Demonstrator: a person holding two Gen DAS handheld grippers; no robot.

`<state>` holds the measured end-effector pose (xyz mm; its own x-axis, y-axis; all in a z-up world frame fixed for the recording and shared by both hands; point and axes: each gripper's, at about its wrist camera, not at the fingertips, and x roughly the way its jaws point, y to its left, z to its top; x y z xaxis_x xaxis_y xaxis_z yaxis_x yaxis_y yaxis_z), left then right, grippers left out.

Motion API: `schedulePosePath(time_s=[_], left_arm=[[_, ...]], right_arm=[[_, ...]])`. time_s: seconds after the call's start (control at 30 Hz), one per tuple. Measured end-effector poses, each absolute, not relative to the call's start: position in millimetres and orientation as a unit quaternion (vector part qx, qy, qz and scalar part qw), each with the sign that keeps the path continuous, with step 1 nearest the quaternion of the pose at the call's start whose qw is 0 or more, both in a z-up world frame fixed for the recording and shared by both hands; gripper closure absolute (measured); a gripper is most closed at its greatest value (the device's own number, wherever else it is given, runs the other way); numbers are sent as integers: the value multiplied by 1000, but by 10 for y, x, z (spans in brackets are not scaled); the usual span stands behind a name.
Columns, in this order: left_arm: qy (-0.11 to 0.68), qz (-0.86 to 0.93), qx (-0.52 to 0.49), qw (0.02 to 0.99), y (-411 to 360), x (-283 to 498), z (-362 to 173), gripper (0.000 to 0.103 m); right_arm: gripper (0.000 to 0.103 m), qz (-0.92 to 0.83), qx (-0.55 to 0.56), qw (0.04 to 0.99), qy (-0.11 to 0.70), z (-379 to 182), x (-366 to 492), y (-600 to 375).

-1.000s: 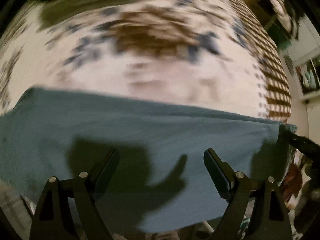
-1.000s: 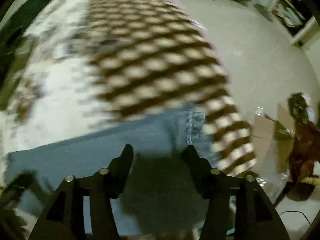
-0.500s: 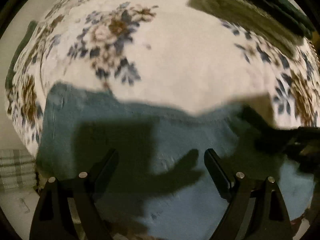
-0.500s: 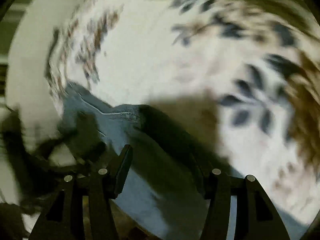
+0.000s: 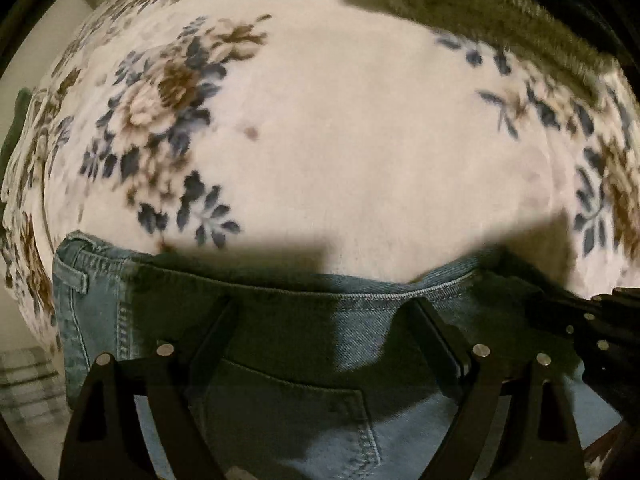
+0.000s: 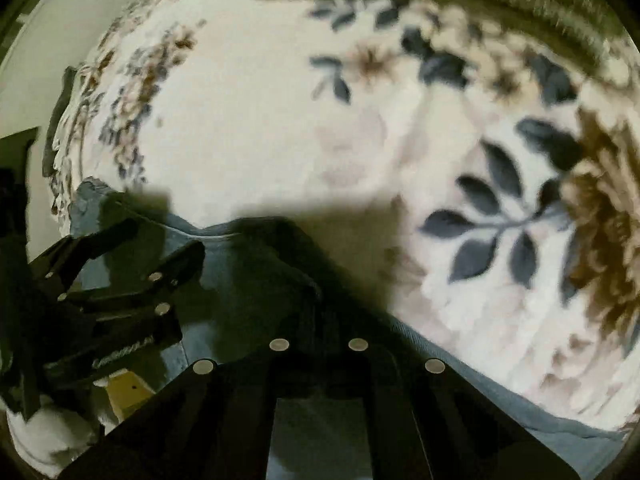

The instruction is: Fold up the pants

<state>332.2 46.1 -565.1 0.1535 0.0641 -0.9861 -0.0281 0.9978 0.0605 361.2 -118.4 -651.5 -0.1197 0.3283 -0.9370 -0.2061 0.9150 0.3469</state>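
Blue denim pants (image 5: 360, 344) lie flat on a floral blanket (image 5: 340, 152), waistband along the far edge and a back pocket near me. My left gripper (image 5: 324, 312) is open, its fingers spread just above the waistband. My right gripper (image 6: 316, 292) is shut on the pants' waistband edge (image 6: 256, 248); it shows at the right edge of the left wrist view (image 5: 592, 320). The left gripper also shows at the left of the right wrist view (image 6: 160, 240), open over the denim.
An olive fuzzy blanket (image 5: 480, 12) lies along the far side of the bed. The bed's left edge drops to a pale floor (image 5: 24, 380). A yellow object (image 6: 128, 392) sits low left in the right wrist view.
Both grippers have come down closer to the pants' waistband. The right gripper has closed from open onto the denim edge. The left gripper stays open.
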Motion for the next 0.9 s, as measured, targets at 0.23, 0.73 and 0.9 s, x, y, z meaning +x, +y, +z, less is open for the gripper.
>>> schedulePosePath(time_s=[0.23, 0.73, 0.9], left_arm=[[638, 3, -4, 770, 247, 2960, -5186, 15], [688, -182, 79, 698, -2790, 1736, -5640, 15], [693, -161, 127, 691, -3363, 1686, -5968, 12]], right_arm=[[13, 113, 244, 708, 653, -6105, 3059, -2258], [19, -282, 551, 628, 472, -6643, -89, -6196], [70, -250, 567, 664, 418, -6801, -80, -6577]])
